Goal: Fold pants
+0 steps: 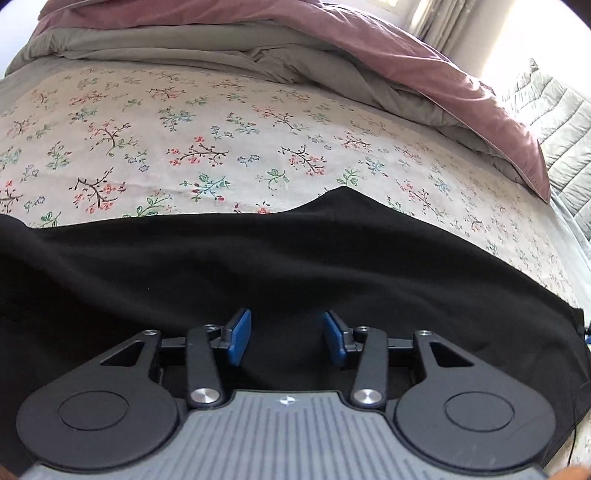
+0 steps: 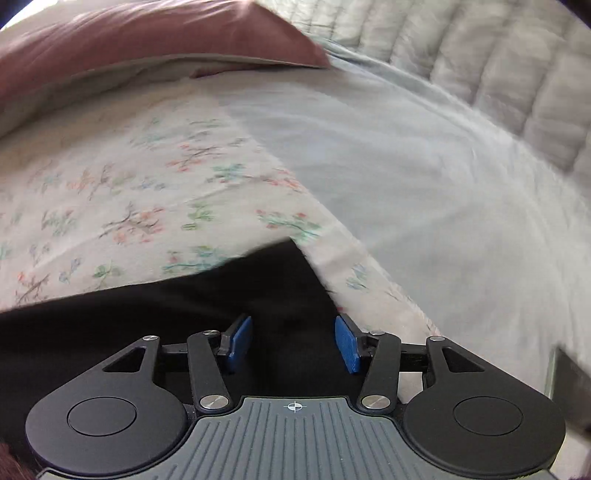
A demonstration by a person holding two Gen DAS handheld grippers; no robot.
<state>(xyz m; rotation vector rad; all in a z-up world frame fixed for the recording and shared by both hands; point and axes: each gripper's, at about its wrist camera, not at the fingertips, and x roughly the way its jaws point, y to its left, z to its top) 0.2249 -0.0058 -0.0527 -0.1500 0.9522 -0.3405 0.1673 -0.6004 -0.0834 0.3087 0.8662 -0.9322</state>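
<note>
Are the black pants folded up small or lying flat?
Lying flat: the black fabric pants spread wide across the floral bedsheet. Folded layers: cannot tell.

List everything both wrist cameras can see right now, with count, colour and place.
pants: one, black, spread flat across the near part of the bed.
floral sheet: one, cream with small flowers, under and beyond the pants.
duvet: one, mauve over grey, bunched at the far side of the bed.
plain sheet: one, pale grey, right of the floral sheet.
quilted cover: one, light grey, far right.
curtain: one, pale, top edge.
left claw: one, black with blue pads, open over the pants.
right claw: one, same colours, open over the pants' end.
</note>
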